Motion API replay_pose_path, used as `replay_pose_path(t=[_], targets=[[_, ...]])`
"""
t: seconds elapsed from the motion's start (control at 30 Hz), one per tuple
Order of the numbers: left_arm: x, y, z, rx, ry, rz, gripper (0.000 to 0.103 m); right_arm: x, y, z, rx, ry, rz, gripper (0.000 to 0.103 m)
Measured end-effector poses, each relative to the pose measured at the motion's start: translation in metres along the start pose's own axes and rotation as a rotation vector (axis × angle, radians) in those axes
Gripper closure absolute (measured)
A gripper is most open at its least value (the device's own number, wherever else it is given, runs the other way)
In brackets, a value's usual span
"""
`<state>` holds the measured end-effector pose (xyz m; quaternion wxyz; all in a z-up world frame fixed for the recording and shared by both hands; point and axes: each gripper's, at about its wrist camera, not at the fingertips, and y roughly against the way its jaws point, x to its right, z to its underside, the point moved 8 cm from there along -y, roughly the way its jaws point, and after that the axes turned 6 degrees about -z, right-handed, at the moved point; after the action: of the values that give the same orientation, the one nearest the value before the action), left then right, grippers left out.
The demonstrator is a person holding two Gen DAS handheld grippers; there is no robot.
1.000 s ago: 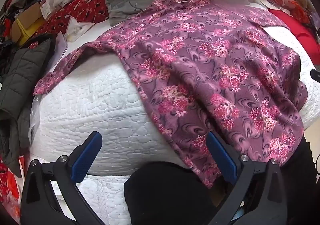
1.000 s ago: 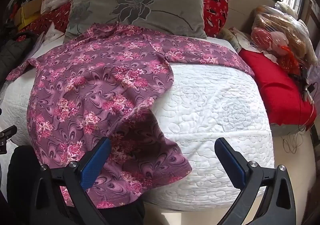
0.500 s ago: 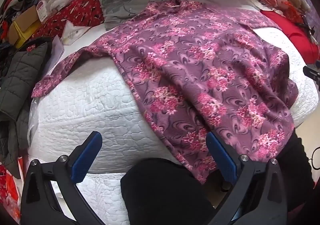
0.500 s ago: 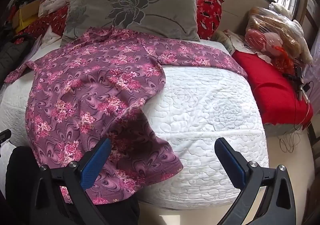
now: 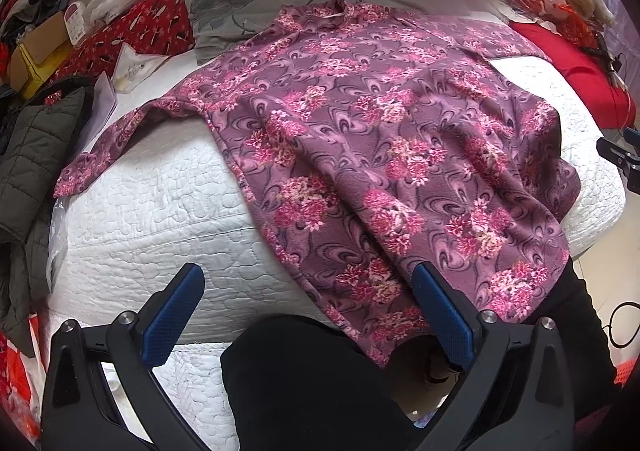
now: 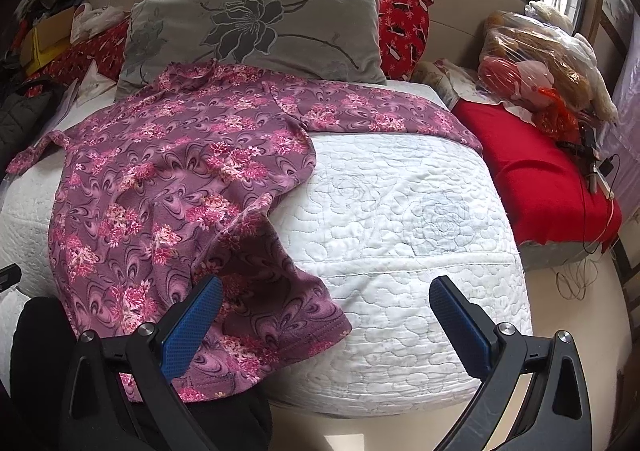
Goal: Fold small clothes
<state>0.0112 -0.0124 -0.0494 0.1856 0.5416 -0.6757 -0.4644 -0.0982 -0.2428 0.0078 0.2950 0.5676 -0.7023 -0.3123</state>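
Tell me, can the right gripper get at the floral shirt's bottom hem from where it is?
Probably yes. The right gripper is open and empty, and the floral shirt drapes its hem over the white quilted mattress edge by its left finger, with nothing covering it.

Floral shirt (image 5: pixel 380 155) hem drops over the bed (image 5: pixel 152 211) edge; its lower edge is hidden behind a dark-clothed leg (image 5: pixel 320 379). Right gripper (image 5: pixel 624 163) cut off at frame edge, right of shirt. Bagged items (image 6: pixel 532 63) right of shirt indistinct.
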Motion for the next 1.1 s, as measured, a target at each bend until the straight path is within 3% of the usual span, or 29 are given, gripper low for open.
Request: replay_pose_path(t=[1.1], targets=[[0.007, -0.012, 0.004, -0.043, 0.014, 0.04, 0.0, -0.01, 0.001, 0.001, 0.015, 0.047, 0.005, 0.001]])
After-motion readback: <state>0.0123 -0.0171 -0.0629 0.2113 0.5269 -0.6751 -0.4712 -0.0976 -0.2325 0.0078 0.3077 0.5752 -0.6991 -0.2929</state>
